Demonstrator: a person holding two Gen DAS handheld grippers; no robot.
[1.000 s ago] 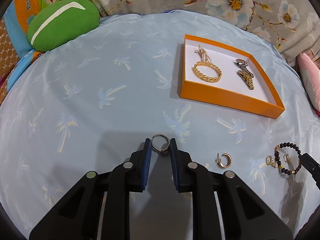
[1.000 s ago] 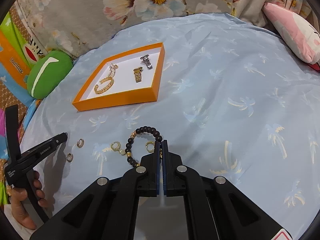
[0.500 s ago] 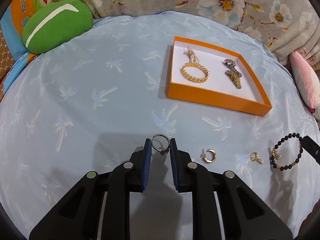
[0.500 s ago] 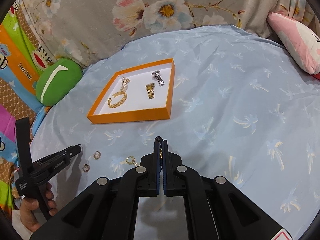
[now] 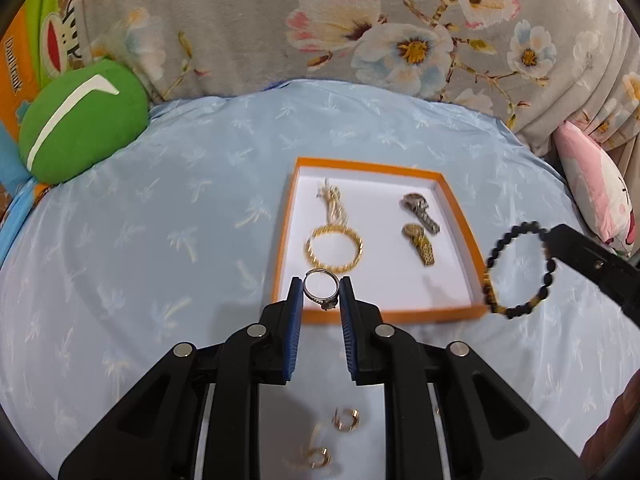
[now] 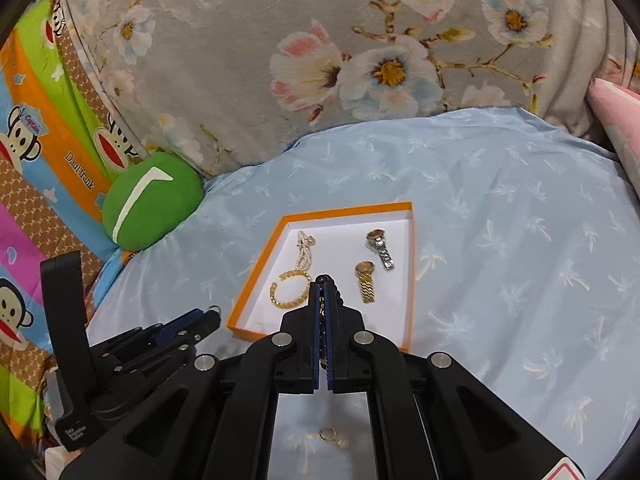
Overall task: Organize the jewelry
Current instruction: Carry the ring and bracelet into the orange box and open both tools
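The left gripper (image 5: pixel 321 294) was raised, its blue-padded fingers (image 5: pixel 295 300) pinched on a silver ring (image 5: pixel 322 289) at their tips. The right gripper (image 6: pixel 322 286) was held just beside it, jaws pressed nearly together on a black beaded bracelet (image 5: pixel 520 270) that hung from its tip. A hand at the left-wrist view's lower right edge was probably the person's right.

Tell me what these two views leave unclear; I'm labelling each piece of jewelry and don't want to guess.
- Beaded bracelet: right wrist view shows only a few beads; the right gripper fingers cover the rest.
- Gold earrings on the cloth: left wrist view, blurred and partly behind the left gripper, so their count is unclear.
- Ring: its setting is too small to identify.
- Pearl piece in the orange box: too small to identify.
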